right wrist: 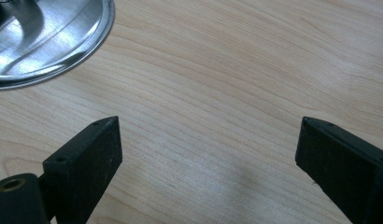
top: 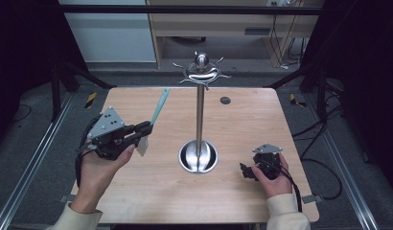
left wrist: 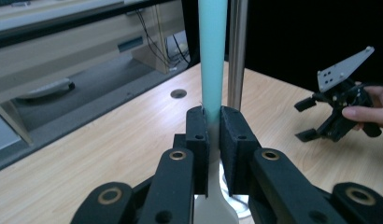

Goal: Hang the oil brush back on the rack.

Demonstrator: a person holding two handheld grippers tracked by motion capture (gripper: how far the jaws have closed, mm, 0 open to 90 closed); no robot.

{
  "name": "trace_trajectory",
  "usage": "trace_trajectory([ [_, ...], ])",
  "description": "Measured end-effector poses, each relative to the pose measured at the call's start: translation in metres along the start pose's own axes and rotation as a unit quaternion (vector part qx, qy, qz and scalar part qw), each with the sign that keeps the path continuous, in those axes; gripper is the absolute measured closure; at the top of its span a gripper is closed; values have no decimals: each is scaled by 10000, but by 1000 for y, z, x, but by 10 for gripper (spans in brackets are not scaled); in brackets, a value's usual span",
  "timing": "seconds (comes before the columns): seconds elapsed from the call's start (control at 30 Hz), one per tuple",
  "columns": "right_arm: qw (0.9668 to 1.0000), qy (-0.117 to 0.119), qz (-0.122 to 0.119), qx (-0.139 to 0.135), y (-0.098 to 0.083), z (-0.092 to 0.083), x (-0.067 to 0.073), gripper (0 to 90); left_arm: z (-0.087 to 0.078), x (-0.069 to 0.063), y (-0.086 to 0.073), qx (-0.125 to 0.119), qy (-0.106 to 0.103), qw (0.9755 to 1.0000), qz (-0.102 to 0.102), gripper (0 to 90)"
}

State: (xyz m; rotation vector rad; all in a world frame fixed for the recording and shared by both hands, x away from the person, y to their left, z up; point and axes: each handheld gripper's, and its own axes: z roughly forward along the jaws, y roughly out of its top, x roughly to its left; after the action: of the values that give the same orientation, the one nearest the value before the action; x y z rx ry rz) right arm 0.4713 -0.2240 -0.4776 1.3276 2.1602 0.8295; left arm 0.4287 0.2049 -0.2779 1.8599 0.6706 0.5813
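Pinching a spatula (left wrist: 213, 51) near its pale blade, the left gripper (left wrist: 214, 126) holds it above the bench (top: 151, 191); handle slim, turquoise, pointing away beside the steel stand (top: 200, 115). Right gripper (right wrist: 206, 154) spread, empty, resting low over the bench

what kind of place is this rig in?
Likely a lab or office set up for recording: a wooden table inside a black metal frame, cables trailing under a desk behind, and grey carpet.

Spatula (left wrist: 212, 56) handle's top cut off
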Motion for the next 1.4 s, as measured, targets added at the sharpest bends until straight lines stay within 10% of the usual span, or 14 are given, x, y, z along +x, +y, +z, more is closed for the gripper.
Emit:
trace_trajectory([
  [1.4,10000,18,15,13,0,0,0,80,8,-12,25,-223,-207,9994,161,820],
])
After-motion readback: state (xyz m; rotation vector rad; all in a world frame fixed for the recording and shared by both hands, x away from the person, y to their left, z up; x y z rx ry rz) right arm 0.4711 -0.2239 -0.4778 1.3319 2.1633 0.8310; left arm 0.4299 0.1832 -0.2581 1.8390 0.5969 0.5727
